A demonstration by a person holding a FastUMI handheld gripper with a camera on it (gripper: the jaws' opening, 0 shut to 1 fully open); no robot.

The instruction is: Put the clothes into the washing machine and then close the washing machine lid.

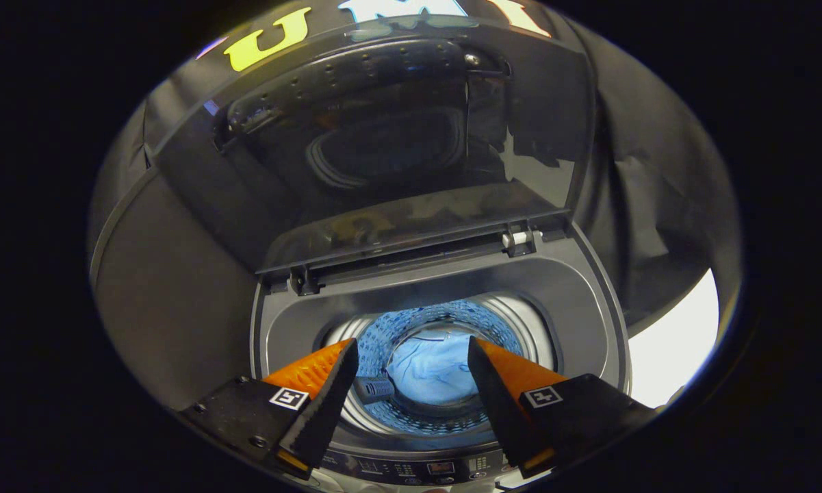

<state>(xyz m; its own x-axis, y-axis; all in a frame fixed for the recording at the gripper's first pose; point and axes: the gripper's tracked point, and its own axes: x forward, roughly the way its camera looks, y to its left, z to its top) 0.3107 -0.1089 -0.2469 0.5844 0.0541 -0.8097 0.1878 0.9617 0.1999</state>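
Observation:
A top-loading washing machine [588,287] stands right below me with its dark glass lid [397,137] raised upright behind the opening. Down in the drum [513,322] lies a light blue garment [431,366], seen between and beyond my fingers. My gripper [411,356] hovers over the front rim, open, with nothing between its fingers. A small grey ribbed part [374,389] sits on the drum wall near the left finger.
The machine's control panel [424,469] runs along the front edge under the fingertips. Two lid hinges [520,239] sit at the back of the opening. Black cloth hangs behind and to the right, with a pale floor patch [677,342] beside the machine.

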